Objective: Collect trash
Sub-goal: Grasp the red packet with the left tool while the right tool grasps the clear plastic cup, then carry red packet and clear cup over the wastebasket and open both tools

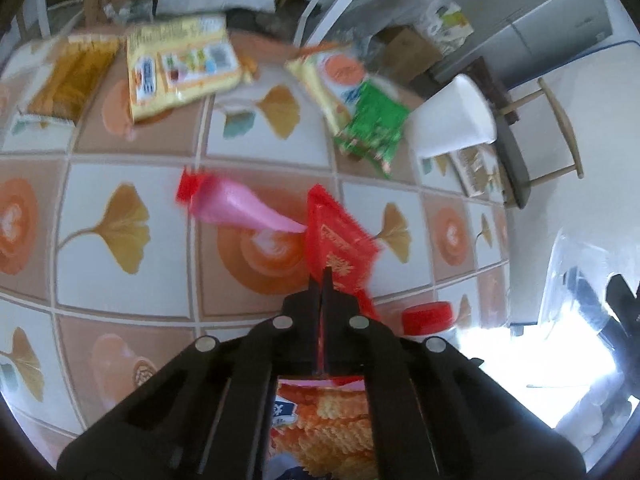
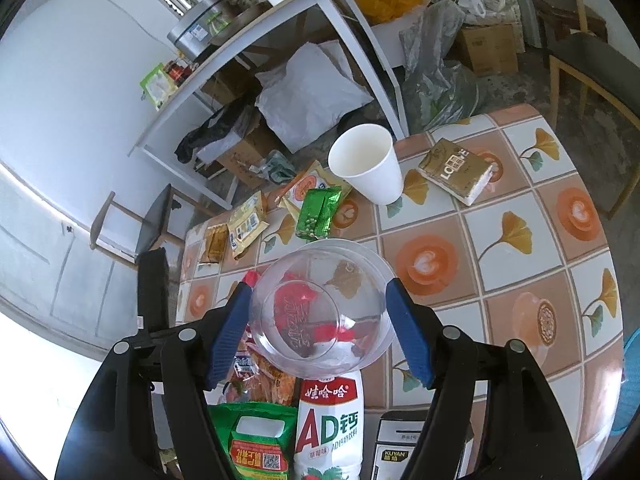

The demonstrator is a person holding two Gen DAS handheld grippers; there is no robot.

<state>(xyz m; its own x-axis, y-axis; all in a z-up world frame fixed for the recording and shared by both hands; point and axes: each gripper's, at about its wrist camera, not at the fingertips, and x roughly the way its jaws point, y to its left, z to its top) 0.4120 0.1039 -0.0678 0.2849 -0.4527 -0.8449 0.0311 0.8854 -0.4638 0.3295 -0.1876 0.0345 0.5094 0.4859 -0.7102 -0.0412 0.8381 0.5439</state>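
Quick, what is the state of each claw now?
Left claw: closed on the red packet.
Right claw: holding the clear plastic bowl.

Left gripper [image 1: 325,276] clamped tight, angled steeply down; right gripper [image 2: 320,312] spread wide.

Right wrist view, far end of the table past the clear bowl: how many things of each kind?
Paper cup: 1
Gold box: 1
Flat packets: 4 (green, orange, yellow, brown)
Total: 6
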